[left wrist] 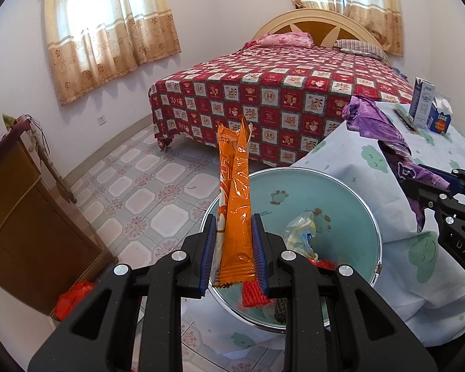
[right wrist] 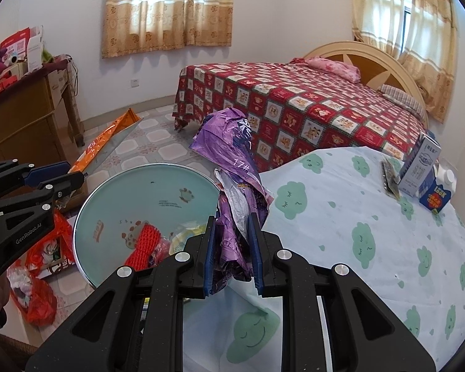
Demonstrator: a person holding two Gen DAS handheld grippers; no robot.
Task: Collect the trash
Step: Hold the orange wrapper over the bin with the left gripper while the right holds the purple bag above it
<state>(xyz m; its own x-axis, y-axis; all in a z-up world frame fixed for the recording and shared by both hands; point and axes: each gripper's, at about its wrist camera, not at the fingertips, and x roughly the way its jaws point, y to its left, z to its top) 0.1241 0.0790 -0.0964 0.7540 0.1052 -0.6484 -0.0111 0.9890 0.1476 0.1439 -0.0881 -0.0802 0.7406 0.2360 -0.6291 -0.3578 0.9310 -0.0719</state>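
Note:
My left gripper (left wrist: 234, 248) is shut on a long orange snack wrapper (left wrist: 235, 204) and holds it upright above a teal basin (left wrist: 353, 198). The basin holds a red mesh sleeve (left wrist: 254, 294) and a crumpled clear wrapper (left wrist: 300, 232). My right gripper (right wrist: 232, 248) is shut on a crumpled purple wrapper (right wrist: 232, 161), at the basin's (right wrist: 114, 186) right rim by the table edge. In the right wrist view the left gripper (right wrist: 74, 175) shows at left with the orange wrapper (right wrist: 105, 142). In the left wrist view the right gripper (left wrist: 418, 183) holds the purple wrapper (left wrist: 381, 130).
A round table with a cloud-print cloth (right wrist: 372, 232) holds a milk carton (right wrist: 418, 167), a small blue box (right wrist: 435, 198) and a flat pack (right wrist: 390, 176). A bed (right wrist: 294, 105) stands behind. A wooden cabinet (right wrist: 24, 117) is at left. Red bags (right wrist: 40, 303) lie on the floor.

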